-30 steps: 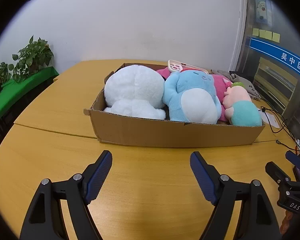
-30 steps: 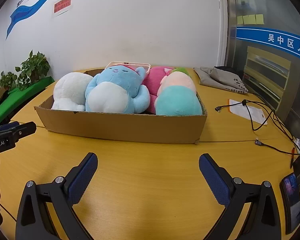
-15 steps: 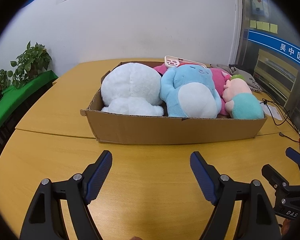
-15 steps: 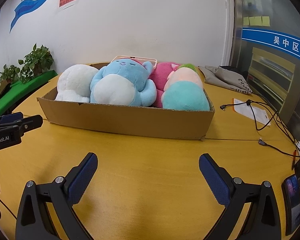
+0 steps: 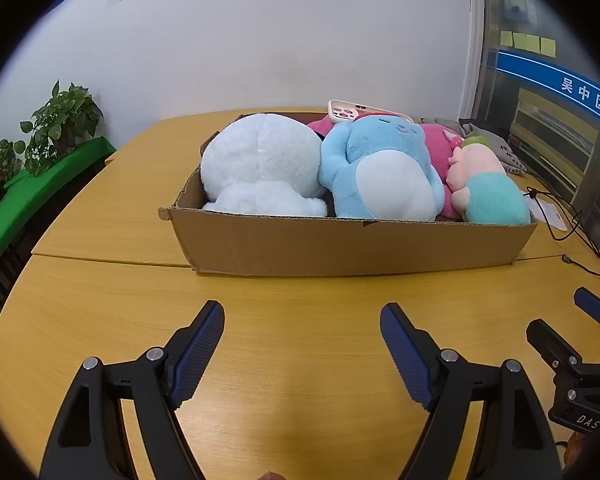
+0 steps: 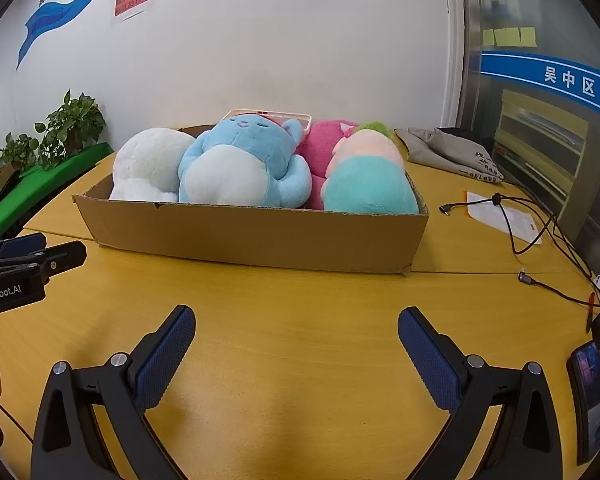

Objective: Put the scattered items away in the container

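**Box packed to the brim, grippers empty**

Toys fill the cardboard box [image 5: 352, 246] from end to end: a white plush [image 5: 260, 168] at the left, a blue plush [image 5: 380, 172] beside it, a pink plush [image 5: 436, 148] wedged behind, and a teal-and-peach plush [image 5: 488, 188] at the right end. A phone case [image 5: 348, 110] perches on top at the back, resting against the blue and pink toys. All of them rise well above the rim.

The left gripper [image 5: 302, 330] is spread wide with nothing between its pads, low over the bare wooden table [image 5: 300, 304], short of the box. The right gripper [image 6: 296, 334] is likewise released and empty, also on the near side of the box.

Risks, as judgements:
- The phone case looks the least secure item. A nudge to the blue plush or a bump against the box wall could tip it off the back, out of sight.
- The plush toys are overstuffed and springy; pressing one down may push a neighbour up and over the low rim.
- The box is light cardboard on a smooth top, so a careless push would likely slide it.
- Cables [image 6: 540, 236] and a phone [image 6: 590, 392] lie to the right; a wide sweep by the right gripper could snag or drag them.
- No loose toy shows on the table, so further reaching may disturb more than it tidies.
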Demonstrator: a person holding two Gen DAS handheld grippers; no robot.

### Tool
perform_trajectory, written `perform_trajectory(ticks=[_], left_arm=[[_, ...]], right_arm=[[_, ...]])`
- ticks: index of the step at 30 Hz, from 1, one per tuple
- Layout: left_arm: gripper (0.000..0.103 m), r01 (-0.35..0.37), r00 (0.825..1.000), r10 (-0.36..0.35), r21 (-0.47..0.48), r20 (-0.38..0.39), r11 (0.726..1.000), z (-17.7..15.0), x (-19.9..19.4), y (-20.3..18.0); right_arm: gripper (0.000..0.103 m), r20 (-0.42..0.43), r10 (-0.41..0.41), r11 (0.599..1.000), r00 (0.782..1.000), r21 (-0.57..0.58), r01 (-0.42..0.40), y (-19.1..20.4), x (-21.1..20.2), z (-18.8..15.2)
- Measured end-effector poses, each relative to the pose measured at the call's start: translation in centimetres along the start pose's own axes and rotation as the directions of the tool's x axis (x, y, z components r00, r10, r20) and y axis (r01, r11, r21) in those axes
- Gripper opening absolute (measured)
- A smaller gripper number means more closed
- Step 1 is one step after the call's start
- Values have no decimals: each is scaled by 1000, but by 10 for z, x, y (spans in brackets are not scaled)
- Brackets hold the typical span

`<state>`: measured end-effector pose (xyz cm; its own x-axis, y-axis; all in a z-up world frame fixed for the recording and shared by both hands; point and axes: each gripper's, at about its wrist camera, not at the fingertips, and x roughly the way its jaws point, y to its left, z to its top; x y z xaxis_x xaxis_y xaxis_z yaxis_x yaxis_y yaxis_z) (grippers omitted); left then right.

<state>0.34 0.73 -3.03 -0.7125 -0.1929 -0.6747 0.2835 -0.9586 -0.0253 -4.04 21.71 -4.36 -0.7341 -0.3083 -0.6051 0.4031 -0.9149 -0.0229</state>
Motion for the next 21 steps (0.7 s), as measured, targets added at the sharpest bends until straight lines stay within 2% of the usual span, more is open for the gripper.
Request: perform_trajectory(ticks=[12,18,21], left_arm=[[80,50,997,-50,-2,-62,999,-10,12,-6],[81,68,996,-69,-8,-60,998,-11,13,-3],[84,104,993,-106,-29,-46,994,-11,10,1]], right_arm=[[103,4,-16,1000,1000,0,16,2,1,-1],[103,1,-34,999,999,-8,34,6,2,2],[103,-3,-34,999,999,-11,34,9,3,2]])
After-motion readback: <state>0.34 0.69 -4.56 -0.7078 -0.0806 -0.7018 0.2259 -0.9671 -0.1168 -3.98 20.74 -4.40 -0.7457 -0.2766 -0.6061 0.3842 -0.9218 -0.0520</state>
